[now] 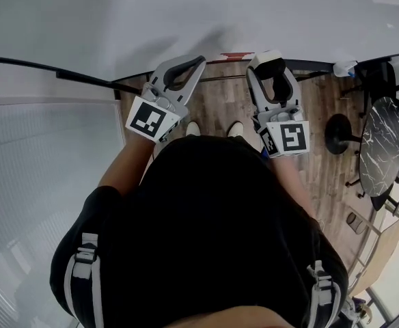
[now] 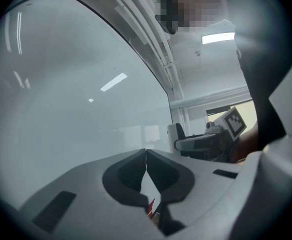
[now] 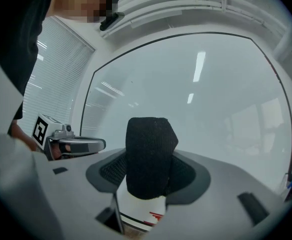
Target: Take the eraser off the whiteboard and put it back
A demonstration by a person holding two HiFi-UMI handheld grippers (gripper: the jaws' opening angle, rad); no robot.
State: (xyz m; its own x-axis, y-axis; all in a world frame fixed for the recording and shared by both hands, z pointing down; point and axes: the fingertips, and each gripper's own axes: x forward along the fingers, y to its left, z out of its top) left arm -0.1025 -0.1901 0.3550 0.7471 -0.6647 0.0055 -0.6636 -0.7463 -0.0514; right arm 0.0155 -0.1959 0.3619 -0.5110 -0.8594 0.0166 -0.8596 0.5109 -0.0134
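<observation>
The eraser (image 3: 148, 154) has a black felt face and a white body with red print. It stands upright between the jaws of my right gripper (image 3: 148, 164), which is shut on it, just in front of the whiteboard (image 3: 201, 79). In the head view the right gripper (image 1: 271, 63) holds the eraser (image 1: 268, 59) close to the whiteboard (image 1: 186, 19). My left gripper (image 2: 146, 153) is shut with its tips touching and nothing between them. It shows in the head view as the left gripper (image 1: 189, 67), level with the right one and beside it.
Window blinds (image 1: 49, 156) stand to the left of the board. A wooden floor (image 1: 220, 101) and the person's shoes (image 1: 213, 128) lie below. A round marble table (image 1: 380, 142) and chairs stand at the right. A small blue-capped item (image 1: 343, 67) sits by the board's lower edge.
</observation>
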